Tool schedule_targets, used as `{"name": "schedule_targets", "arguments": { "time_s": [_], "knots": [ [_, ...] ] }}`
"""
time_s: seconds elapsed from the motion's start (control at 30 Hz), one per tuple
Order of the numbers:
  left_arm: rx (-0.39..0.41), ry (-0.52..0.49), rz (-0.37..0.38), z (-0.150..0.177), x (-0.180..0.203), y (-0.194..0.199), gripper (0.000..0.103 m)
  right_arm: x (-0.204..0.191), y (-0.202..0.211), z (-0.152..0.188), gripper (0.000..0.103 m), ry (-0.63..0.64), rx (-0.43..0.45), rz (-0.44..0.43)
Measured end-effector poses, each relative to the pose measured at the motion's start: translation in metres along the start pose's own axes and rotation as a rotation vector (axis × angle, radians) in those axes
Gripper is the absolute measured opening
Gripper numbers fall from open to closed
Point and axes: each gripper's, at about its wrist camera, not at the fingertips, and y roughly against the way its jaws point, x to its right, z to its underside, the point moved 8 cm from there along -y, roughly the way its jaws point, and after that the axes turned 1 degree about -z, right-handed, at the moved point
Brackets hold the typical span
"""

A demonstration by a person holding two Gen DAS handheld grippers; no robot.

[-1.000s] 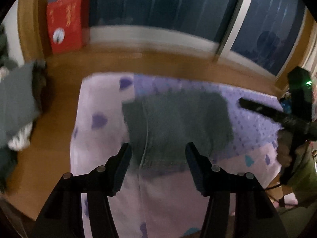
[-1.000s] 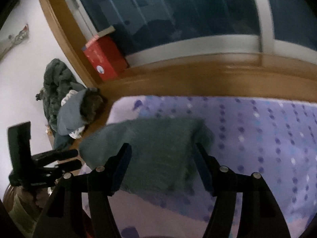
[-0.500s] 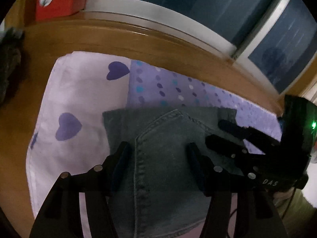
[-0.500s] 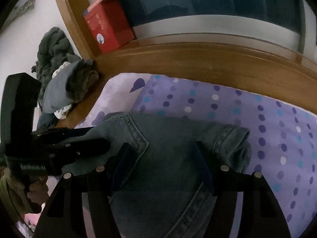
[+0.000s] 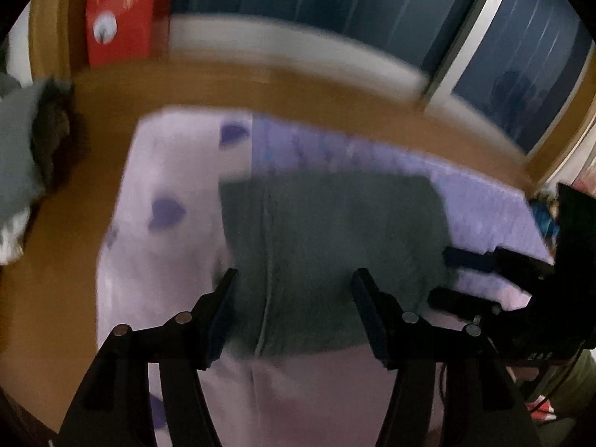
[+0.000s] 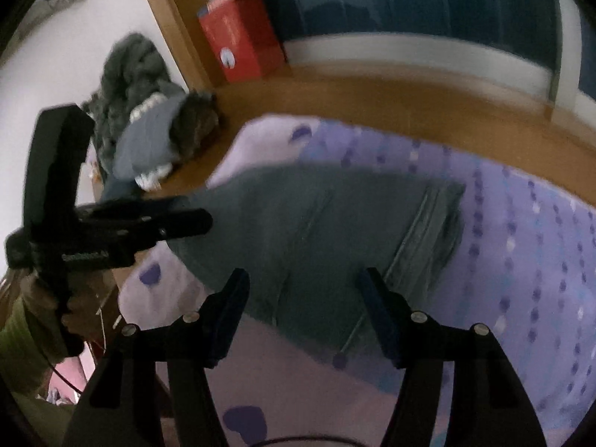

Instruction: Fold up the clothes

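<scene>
Folded dark grey-blue jeans [image 5: 327, 231] lie flat on a lilac bed sheet [image 5: 167, 171] with purple hearts and dots. My left gripper [image 5: 294, 279] hovers open over the jeans' near edge, and nothing is between its fingers. In the left wrist view my right gripper [image 5: 441, 273] reaches in at the jeans' right edge. In the right wrist view the jeans [image 6: 316, 223] lie just beyond my right gripper [image 6: 303, 277], which is open and holds nothing. My left gripper [image 6: 197, 212] is at their left corner, held by a hand [image 6: 48, 298]. Both views are blurred.
A wooden ledge [image 5: 260, 85] runs behind the sheet under a dark window. A red box [image 6: 242, 41] stands on it at the left. A heap of grey clothes [image 6: 149, 126] lies left of the sheet [image 6: 521, 260].
Half a second ago both cameras were close over the jeans; now they see them from a little farther off, with motion blur. The right gripper has shifted from over the jeans to their right edge.
</scene>
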Motion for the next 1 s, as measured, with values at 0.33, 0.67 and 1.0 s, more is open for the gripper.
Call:
{"name": "schedule_targets", "arguments": {
  "time_s": [0.33, 0.67, 1.0],
  "knots": [
    [0.033, 0.029, 0.014, 0.004, -0.002, 0.020, 0.062, -0.008, -0.005, 0.010, 0.069, 0.016, 0.021, 0.069],
    [0.095, -0.065, 0.068, -0.017, 0.011, 0.027, 0.062, -0.013, 0.001, 0.023, 0.064, -0.046, 0.027, 0.038],
    [-0.004, -0.001, 0.039, 0.014, -0.015, 0.003, 0.065, -0.007, -0.003, 0.033, 0.063, -0.066, 0.054, 0.021]
  ]
}}
